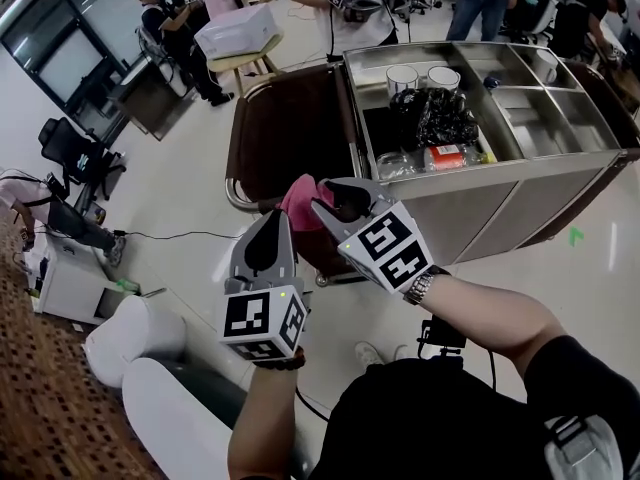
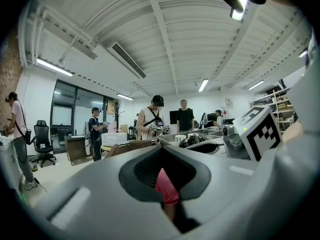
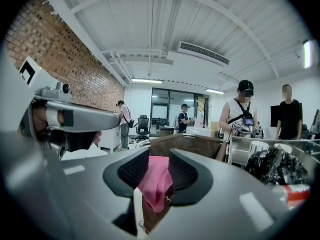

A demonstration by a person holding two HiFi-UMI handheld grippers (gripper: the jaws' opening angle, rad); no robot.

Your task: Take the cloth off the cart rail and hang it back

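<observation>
Here, pink cloth [image 3: 156,185] inside right claw [image 3: 159,165].

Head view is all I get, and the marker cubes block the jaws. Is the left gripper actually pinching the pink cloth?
Observer: Yes. The left gripper view shows the left gripper with its jaws together on a thin fold of the pink cloth.
Operator: And the right one?
Observer: In the right gripper view, the right gripper stands wider, and a thicker bunch of the pink cloth fills the gap between its jaws.
</observation>
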